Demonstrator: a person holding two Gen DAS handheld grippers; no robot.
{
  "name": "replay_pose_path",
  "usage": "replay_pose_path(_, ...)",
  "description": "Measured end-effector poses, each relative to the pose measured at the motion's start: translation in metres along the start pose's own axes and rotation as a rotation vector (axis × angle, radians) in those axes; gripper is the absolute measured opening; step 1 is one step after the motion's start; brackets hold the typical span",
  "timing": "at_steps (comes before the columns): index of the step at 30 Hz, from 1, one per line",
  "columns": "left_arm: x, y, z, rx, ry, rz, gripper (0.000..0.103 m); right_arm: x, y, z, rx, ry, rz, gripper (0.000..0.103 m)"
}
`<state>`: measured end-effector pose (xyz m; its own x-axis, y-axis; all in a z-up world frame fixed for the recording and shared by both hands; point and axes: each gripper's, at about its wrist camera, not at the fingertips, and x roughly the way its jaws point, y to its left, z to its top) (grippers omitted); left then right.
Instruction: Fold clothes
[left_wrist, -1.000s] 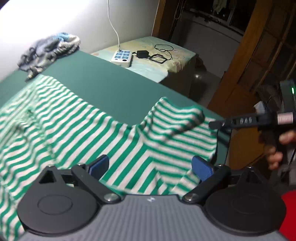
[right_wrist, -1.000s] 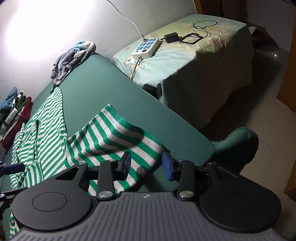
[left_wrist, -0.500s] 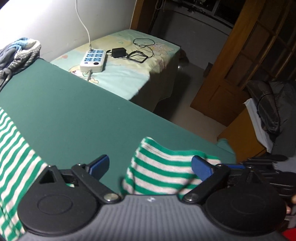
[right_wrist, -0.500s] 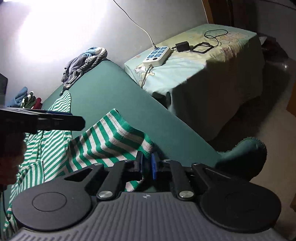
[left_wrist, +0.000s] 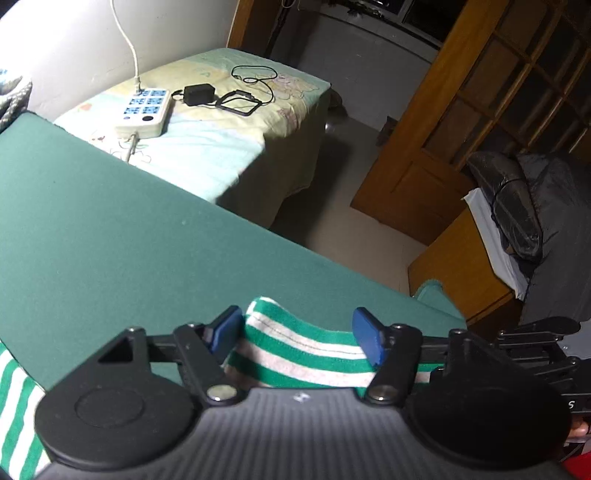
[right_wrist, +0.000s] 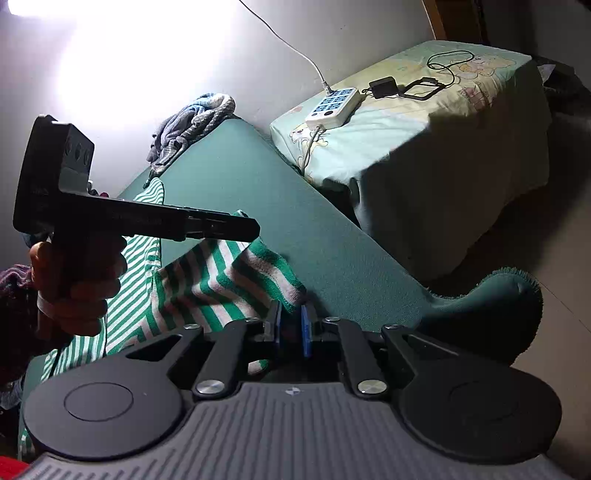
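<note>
Closing left tongs (left_wrist: 297, 334) around striped sleeve cuff (left_wrist: 295, 354) lying between blue pads; pinching sleeve corner tight in right tongs (right_wrist: 291, 326) on green worktop (left_wrist: 110, 236).

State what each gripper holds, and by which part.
The right gripper is shut on the striped garment at its sleeve end. The left gripper is closing around that sleeve's edge, pads not yet pressing.

A knitted green-and-white striped garment (left_wrist: 295, 350) lies on a matt green felt-like table (left_wrist: 110, 221); a smooth white plastic power strip (left_wrist: 146, 110) rests on printed cloth beside a varnished wooden door (left_wrist: 461, 129).
</note>
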<state>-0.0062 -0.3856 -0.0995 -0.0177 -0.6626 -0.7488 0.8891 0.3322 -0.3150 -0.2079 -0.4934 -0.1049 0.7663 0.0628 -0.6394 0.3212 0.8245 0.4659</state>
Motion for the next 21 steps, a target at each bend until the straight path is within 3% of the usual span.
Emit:
replay_pose_path(1,-0.001,0.003,0.0,-0.016,-0.005,-0.004,0.061,0.0,0.0,0.0,0.004,-0.003,0.004,0.009)
replay_pose_path(2,-0.002,0.005,0.0,-0.033,-0.009,-0.008,0.052,0.0,-0.001,-0.001,0.009,-0.007,0.006,0.009)
replay_pose_path(4,-0.003,0.011,-0.001,-0.075,-0.01,-0.01,0.026,0.0,0.0,-0.001,0.013,-0.011,0.002,0.008)
replay_pose_path(5,-0.003,0.013,-0.001,-0.096,-0.009,-0.011,0.006,0.0,0.001,-0.001,0.01,-0.011,-0.004,0.008)
replay_pose_path(8,-0.005,0.017,-0.004,-0.144,-0.015,-0.003,0.004,0.002,0.005,0.001,-0.002,-0.003,-0.023,0.008)
replay_pose_path(14,-0.035,0.011,-0.002,-0.138,-0.093,0.042,0.004,0.0,0.013,0.013,0.028,0.005,-0.01,0.007)
replay_pose_path(21,-0.116,0.017,-0.006,-0.123,-0.215,0.054,0.004,-0.026,0.062,0.034,0.037,-0.041,0.249,0.007)
